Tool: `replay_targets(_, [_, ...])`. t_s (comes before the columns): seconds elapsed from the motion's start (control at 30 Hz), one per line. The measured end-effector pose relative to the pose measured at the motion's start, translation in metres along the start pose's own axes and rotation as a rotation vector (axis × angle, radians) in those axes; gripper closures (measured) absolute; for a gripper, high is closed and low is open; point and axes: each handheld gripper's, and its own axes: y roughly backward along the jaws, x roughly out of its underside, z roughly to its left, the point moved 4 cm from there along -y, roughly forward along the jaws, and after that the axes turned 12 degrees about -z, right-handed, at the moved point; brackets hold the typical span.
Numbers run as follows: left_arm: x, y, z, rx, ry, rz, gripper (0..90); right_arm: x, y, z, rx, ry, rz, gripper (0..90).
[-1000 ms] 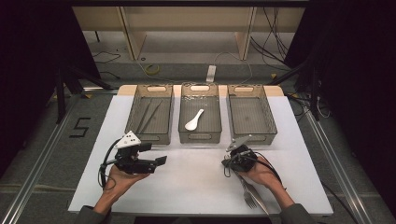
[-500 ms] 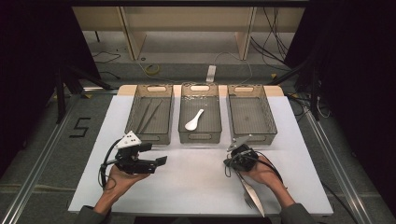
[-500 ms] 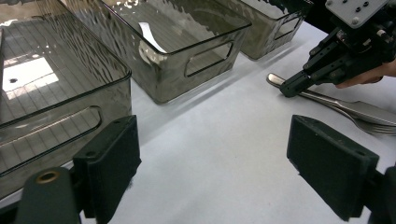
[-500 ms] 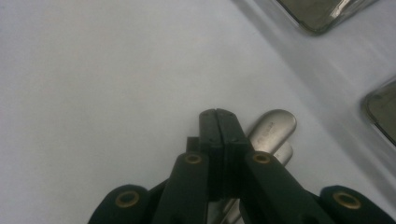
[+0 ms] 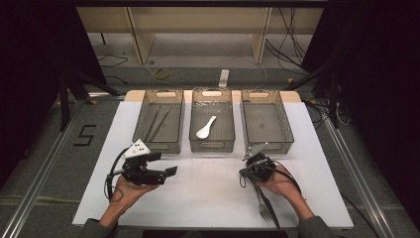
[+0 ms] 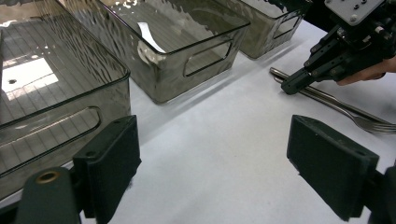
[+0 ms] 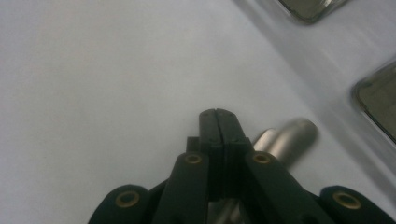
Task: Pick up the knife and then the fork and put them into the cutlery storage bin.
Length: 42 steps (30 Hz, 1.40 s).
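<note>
high view: left gripper (image 5: 171,171) spread, right gripper (image 5: 243,172) pressed together, bare table (image 5: 208,191) between.

The left gripper (image 5: 170,171), cradled in an upturned left hand (image 5: 130,187) near the table's front-left, has its jaws spread wide, while the right gripper (image 5: 246,172), held front-right, has its jaws pressed together.
</note>
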Motion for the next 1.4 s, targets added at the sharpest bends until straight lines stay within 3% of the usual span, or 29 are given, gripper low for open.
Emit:
replay_targets(0.37, [0.0, 0.0, 0.0, -0.001, 0.002, -0.003, 16.6, 0.002, 0.003, -0.001, 0.03, 0.018, 0.025, 90.0])
replay_targets(0.63, [0.0, 0.002, 0.0, -0.002, -0.001, -0.005, 16.6, 0.009, 0.011, -0.009, 0.069, -0.011, 0.039, 90.0])
replay_targets(1.0, [0.0, 0.0, -0.001, 0.001, -0.004, 0.002, 16.7, 0.033, 0.037, -0.025, 0.15, -0.111, 0.069, 90.0])
replay_targets(1.4, [0.001, -0.001, -0.002, 0.001, -0.007, 0.004, 16.7, 0.062, 0.068, -0.028, 0.199, -0.179, 0.085, 90.0])
